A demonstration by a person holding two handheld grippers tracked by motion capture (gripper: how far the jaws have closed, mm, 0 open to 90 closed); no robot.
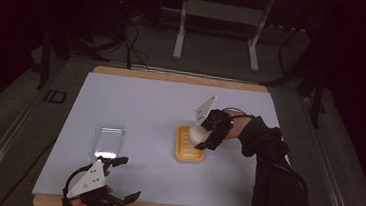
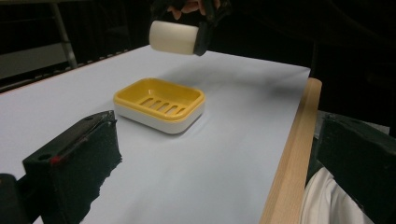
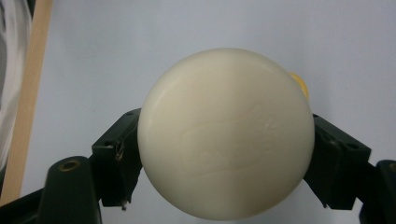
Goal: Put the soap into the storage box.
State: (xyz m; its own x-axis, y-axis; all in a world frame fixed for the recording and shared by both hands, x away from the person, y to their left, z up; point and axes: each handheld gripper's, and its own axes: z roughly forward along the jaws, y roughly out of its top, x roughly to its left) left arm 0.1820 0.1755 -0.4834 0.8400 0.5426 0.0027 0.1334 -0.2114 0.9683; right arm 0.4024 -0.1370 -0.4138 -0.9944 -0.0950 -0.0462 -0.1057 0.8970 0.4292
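your right tool (image 1: pixel 207 134) is clenched on the soap bar (image 3: pixel 225 133), over the yellow soap dish (image 2: pixel 159 104). it looks hard and slippery; hold its flat sides. your left tool (image 1: pixel 123 178) is released.

Cream soap, yellow dish

The soap (image 3: pixel 225 133) is cream-white; the soap dish (image 2: pixel 159 105) is yellow (white underneath), on a pale blue mat (image 1: pixel 145 110) with a light wood table edge (image 2: pixel 292 154).

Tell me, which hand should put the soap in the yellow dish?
The right. The right hand-held gripper already grips the soap bar and holds it above the yellow soap dish. The left hand-held gripper is open, near the table's front edge by the clear lid.
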